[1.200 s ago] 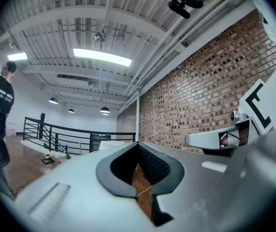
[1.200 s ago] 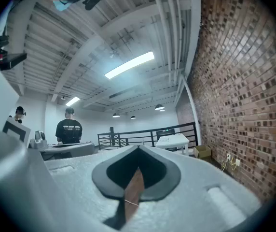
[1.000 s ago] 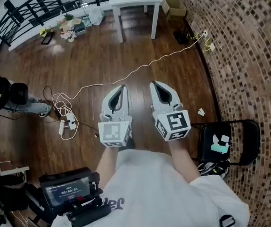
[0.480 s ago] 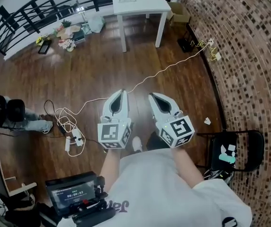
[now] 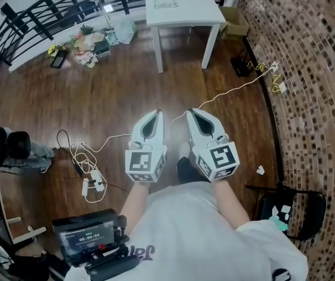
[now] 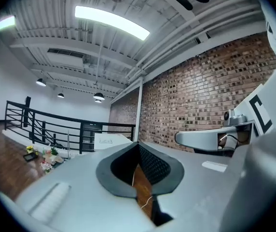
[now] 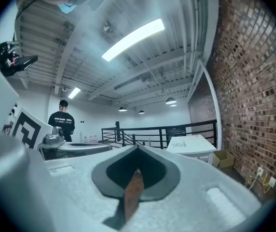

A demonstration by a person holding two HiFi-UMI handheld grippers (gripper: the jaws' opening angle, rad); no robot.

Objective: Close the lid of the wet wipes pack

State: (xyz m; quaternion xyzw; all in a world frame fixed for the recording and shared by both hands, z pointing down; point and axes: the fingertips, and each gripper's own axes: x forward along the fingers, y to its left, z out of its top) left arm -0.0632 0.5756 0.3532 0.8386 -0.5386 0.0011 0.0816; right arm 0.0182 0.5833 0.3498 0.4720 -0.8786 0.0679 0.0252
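- Wood floor [image 5: 97, 98] fills the head view, with a brick wall [image 5: 308, 69] on the right and a black railing [image 5: 50, 10] at the upper left.
- A white table [image 5: 205, 13] stands at the top, well away from both grippers. A small flat thing [image 5: 166, 4] lies on it; I cannot tell whether it is the wipes pack.
- A white cable [image 5: 238, 89] runs across the floor from the wall side towards the grippers.
- A black chair [image 5: 308, 206] stands at the lower right by the wall, with small pale items on its seat.
- The left gripper [image 5: 157, 113] is held over the floor in front of the person. Its jaws meet at the tips with nothing between them.
- The right gripper [image 5: 191, 111] is just beside it, its jaws likewise closed and empty.
- In the right gripper view, a person [image 7: 61, 117] in a black shirt stands in the background.
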